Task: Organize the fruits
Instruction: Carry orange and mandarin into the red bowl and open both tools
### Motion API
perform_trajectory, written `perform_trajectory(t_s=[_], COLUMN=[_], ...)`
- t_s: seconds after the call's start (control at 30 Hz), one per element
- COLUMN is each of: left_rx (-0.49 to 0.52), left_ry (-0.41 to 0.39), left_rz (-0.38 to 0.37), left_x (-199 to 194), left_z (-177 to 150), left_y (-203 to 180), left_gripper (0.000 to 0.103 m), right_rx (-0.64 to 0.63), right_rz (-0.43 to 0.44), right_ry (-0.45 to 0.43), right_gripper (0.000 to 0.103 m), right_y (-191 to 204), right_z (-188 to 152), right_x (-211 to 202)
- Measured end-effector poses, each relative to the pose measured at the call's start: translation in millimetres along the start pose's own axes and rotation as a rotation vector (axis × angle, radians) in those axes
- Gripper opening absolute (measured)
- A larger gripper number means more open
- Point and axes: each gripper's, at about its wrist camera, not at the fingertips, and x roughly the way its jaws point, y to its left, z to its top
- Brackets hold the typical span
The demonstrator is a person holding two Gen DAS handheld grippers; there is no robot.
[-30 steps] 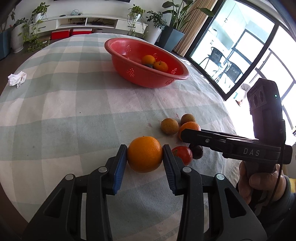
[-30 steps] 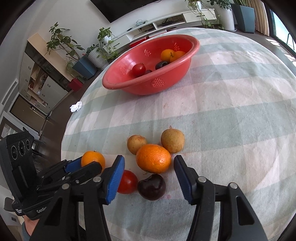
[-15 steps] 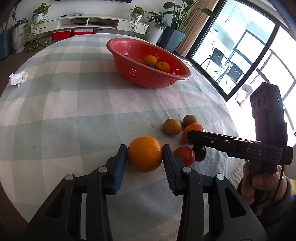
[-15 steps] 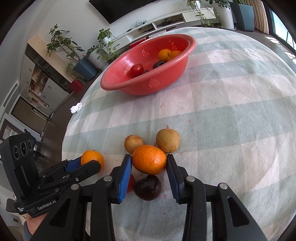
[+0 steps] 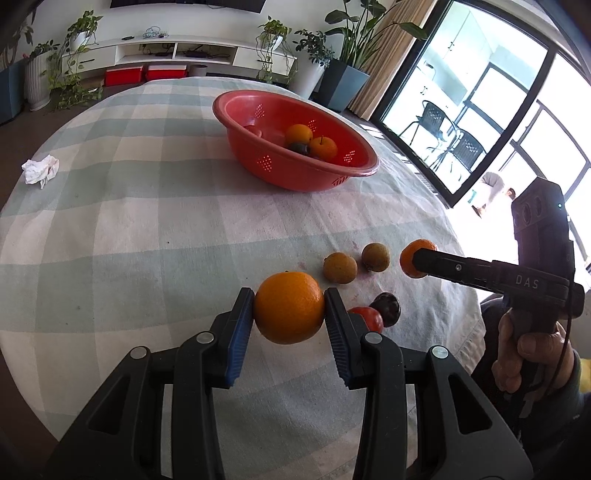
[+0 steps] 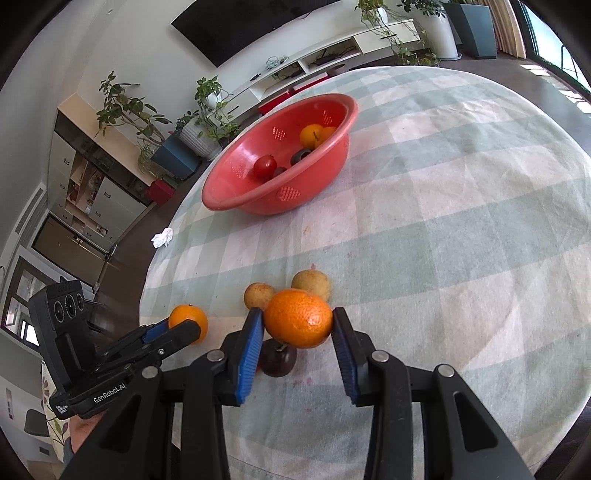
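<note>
Both tongs, left (image 5: 289, 308) and right (image 6: 298, 323), each clench an orange, lifted clear for the far red basket (image 5: 364, 162).

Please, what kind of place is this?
Probably a home living room: a wall television above a low white cabinet, potted plants, and a table with a checked cloth.
</note>
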Motion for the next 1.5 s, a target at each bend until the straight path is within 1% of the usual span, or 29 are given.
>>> perform_trajectory(t_s=[0.13,0.27,0.4,0.53,0.63,0.7,0.83,1.0,1.27,1.3,1.37,1.5], left_rx=[0.027,0.077,0.121,0.163,0.193,0.205,0.231,0.231,0.262,0.269,0.274,0.287], left_ry=[-0.032,-0.069,-0.09,-0.085,-0.056,-0.029,0.02,0.07,0.091,0.092,0.091,0.091], left_rz=[0.02,0.045,0.071,0.083,0.096,0.105,0.118,0.135,0.141,0.151,0.153,0.157], left_x=[-10.8,-20.4,-18.8,-6.7,12.9,29.2,61.1,94.2,116.0,117.8,119.2,120.1], left_z=[21.4,53.4,90.7,129.4,150.8,158.6,161.8,160.3,162.6,162.7,162.9,162.8], left_y=[-0.1,-5.7,-9.7,-16.0,-20.2,-21.2,-21.5,-9.0,-9.4,-10.0,-9.9,-10.9], left_gripper=[0.036,0.036,0.036,0.036,0.036,0.036,0.036,0.036,0.036,0.036,0.036,0.036], right_rx=[0.026,0.033,-0.006,-0.113,-0.186,-0.229,-0.306,-0.354,-0.421,-0.429,-0.452,-0.461], right_rz=[-0.022,-0.04,-0.03,-0.028,-0.031,-0.042,-0.085,-0.138,-0.208,-0.212,-0.23,-0.238], right_ry=[-0.049,-0.119,-0.198,-0.234,-0.214,-0.177,-0.127,-0.071,0.032,0.041,0.034,0.026], right_gripper=[0.041,0.041,0.041,0.041,0.041,0.041,0.041,0.041,0.041,0.041,0.041,0.041], right_y=[-16.4,-25.1,-14.6,13.6,34.0,44.6,55.6,55.5,52.1,52.1,53.1,51.5], right_z=[16.6,42.6,75.1,102.9,116.8,123.2,125.1,125.0,119.4,118.3,117.0,116.9], right_x=[-14.8,-34.8,-51.6,-52.4,-36.4,-18.9,15.7,48.8,86.2,89.4,91.0,91.2])
